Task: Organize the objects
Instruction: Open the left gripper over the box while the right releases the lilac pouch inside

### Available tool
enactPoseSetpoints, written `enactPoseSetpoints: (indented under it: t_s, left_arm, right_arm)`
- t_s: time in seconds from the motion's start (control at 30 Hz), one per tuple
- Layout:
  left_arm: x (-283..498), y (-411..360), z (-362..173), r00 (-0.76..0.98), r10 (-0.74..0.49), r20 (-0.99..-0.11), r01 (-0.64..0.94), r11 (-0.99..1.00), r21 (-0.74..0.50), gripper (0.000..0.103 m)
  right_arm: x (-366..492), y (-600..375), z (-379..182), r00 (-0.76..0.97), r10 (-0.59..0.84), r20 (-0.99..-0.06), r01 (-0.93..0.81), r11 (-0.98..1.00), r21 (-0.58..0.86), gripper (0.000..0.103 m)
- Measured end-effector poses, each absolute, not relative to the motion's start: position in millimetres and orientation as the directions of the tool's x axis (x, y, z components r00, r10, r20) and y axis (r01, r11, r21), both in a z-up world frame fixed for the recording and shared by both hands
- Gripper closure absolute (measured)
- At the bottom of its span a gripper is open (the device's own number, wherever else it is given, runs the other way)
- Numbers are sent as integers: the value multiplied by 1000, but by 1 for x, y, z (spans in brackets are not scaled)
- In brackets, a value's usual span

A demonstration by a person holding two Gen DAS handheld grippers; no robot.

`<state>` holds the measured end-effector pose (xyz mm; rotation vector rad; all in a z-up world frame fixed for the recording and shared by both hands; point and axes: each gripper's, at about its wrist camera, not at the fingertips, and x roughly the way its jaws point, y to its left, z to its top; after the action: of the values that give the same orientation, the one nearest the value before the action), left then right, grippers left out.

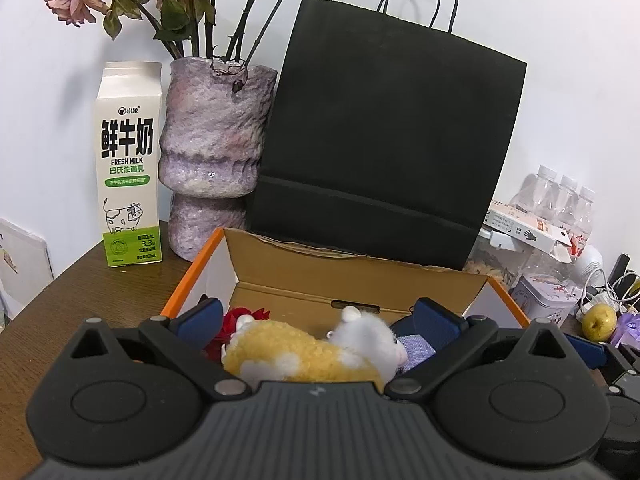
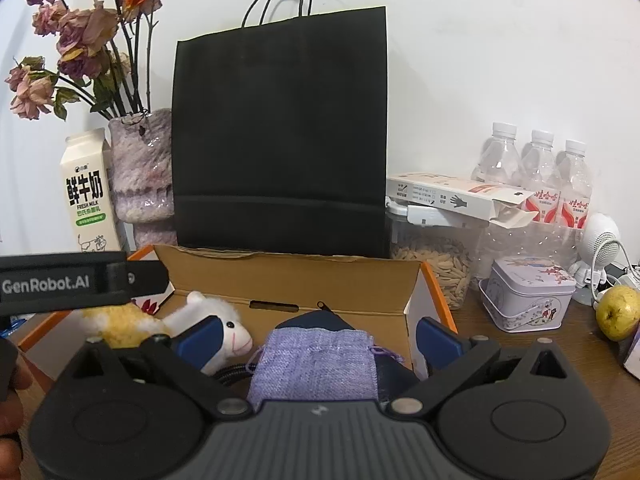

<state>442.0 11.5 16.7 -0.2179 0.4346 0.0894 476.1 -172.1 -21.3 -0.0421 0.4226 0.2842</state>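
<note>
An open cardboard box (image 1: 360, 276) with orange edges stands in front of me; it also shows in the right wrist view (image 2: 288, 280). A yellow-and-white plush sheep (image 1: 312, 348) lies in it between the wide-open fingers of my left gripper (image 1: 320, 316), and it also shows in the right wrist view (image 2: 224, 324). A lilac cloth pouch (image 2: 316, 360) lies in the box on a dark blue item, between the open fingers of my right gripper (image 2: 320, 340); neither gripper holds anything. The left gripper's body (image 2: 80, 280) hangs over the box's left side.
A black paper bag (image 2: 280, 140), a purple vase of dried roses (image 1: 212, 152) and a milk carton (image 1: 128, 168) stand behind the box. To the right are a jar of grain (image 2: 440, 256), water bottles (image 2: 536, 176), a lilac tin (image 2: 524, 296) and a yellow pear (image 2: 618, 312).
</note>
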Motion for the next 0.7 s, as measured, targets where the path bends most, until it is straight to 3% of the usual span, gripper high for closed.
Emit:
enactPoseSetpoints:
  t_s: [0.7]
  left_arm:
    - [395,11,31,917,46,-396,-129,974,-186,0]
  right_arm:
    - [436,-180,-7,881,286,-377,-304,953,11,0]
